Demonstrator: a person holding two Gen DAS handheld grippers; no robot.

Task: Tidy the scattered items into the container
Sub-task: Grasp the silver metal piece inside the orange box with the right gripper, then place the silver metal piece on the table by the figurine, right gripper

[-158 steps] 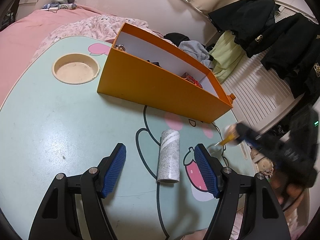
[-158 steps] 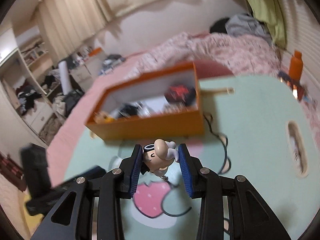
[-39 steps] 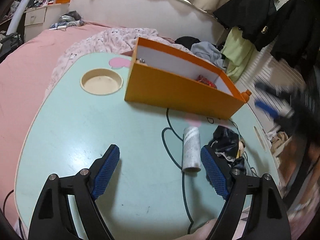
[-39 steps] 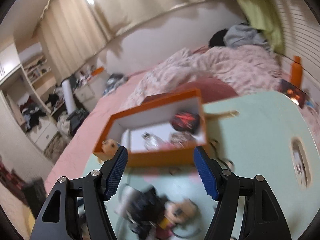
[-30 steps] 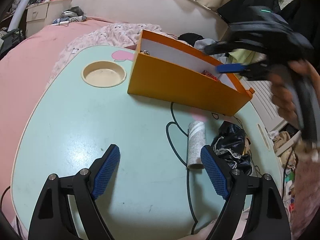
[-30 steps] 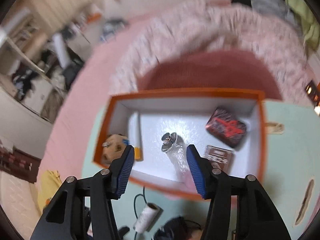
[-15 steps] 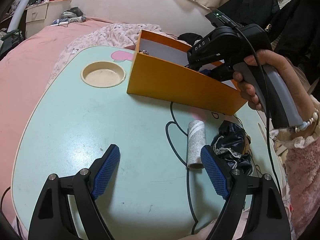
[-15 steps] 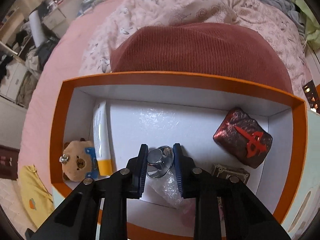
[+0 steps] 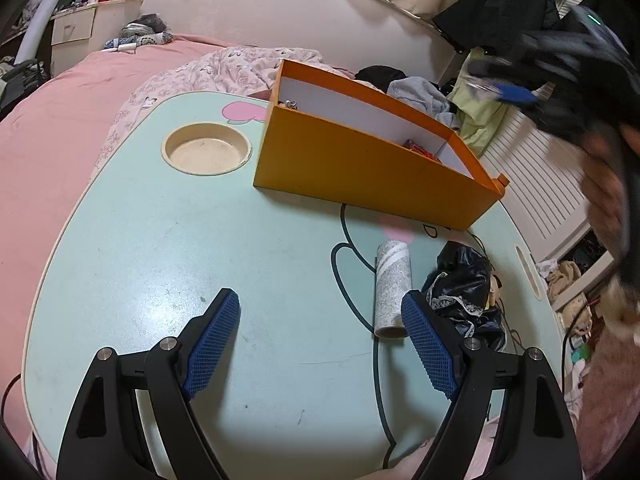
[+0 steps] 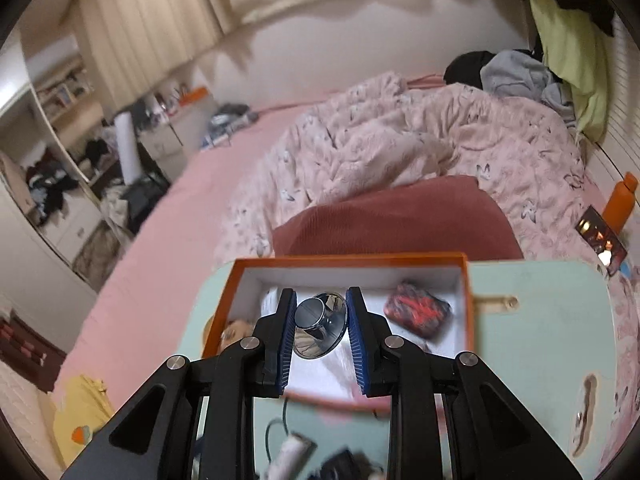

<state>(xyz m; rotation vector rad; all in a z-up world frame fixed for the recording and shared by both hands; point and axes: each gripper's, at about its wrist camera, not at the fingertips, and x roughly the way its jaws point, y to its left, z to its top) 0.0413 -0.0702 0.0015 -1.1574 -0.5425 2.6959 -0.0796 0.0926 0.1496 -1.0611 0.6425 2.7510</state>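
The right gripper [image 10: 320,320] is closed on a shiny metal knob-shaped piece [image 10: 319,325], its blue pads [image 10: 286,334] pressing the piece from both sides, with clear plastic trailing below it; it hangs above the orange box [image 10: 466,300], over the box's white floor; in the left wrist view the right gripper [image 9: 508,90] is a blurred dark shape high above the box's right end.

The left gripper [image 9: 320,340] is wide open and has hold of nothing; it hangs over the mint-green table [image 9: 160,240] near its front edge.

The orange box [image 9: 360,168] stands toward the table's back edge, just beside a round beige cup recess [image 9: 206,152] that lies to its left; inside it lie a dark red packet [image 10: 418,312] toward the right end, a small plush bear [image 10: 230,330] at the left end, and a white tube [image 10: 269,300] next to the bear.

On the table in front of the box, toward the right edge, a grey speckled roll [image 9: 391,290] lies on its side, its open end just beside the left gripper's right pad [image 9: 426,344]; a black doll-like bundle with lace trim [image 9: 466,288] lies just beside the roll on its right; whether the two touch I cannot tell.

Beyond the table's back edge sit a dark red cushion [image 10: 392,220] and a floral pink quilt [image 10: 400,152].
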